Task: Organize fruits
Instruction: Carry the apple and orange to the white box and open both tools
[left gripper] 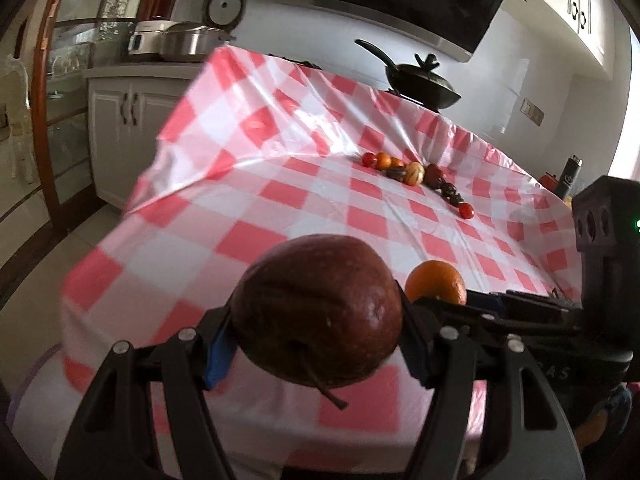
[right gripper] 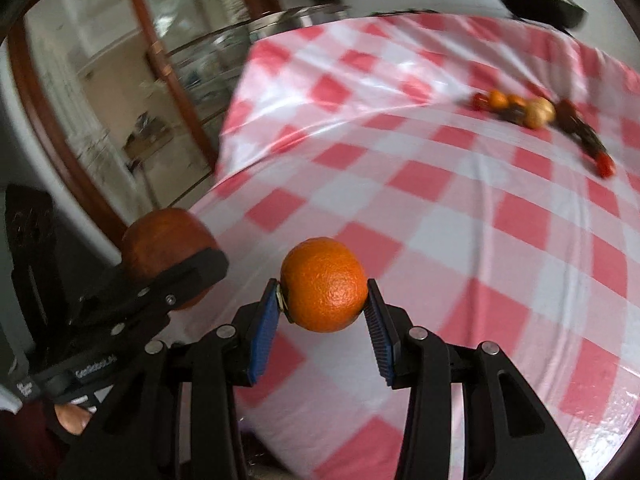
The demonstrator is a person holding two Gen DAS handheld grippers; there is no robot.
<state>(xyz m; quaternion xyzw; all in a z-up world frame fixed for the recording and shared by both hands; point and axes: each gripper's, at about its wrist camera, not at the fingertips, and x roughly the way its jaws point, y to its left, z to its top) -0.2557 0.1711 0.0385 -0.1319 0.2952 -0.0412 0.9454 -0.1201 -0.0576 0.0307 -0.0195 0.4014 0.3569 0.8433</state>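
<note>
My left gripper (left gripper: 316,344) is shut on a dark red apple (left gripper: 320,312), stem pointing down, held above the near end of the checked table (left gripper: 224,240). My right gripper (right gripper: 323,300) is shut on an orange (right gripper: 324,290) between its blue pads. In the left wrist view the orange (left gripper: 438,282) and the right gripper (left gripper: 516,304) show just right of the apple. In the right wrist view the apple (right gripper: 168,252) in the left gripper (right gripper: 176,276) sits at the left. A row of small fruits (left gripper: 416,174) lies far across the cloth, blurred in the right wrist view (right gripper: 536,114).
A black pan (left gripper: 424,84) stands at the table's far edge. A cooker (left gripper: 180,40) sits on a white cabinet (left gripper: 124,128) at the left. A dark bottle (left gripper: 570,176) stands past the right edge. A glass door with a wooden frame (right gripper: 100,100) is left of the table.
</note>
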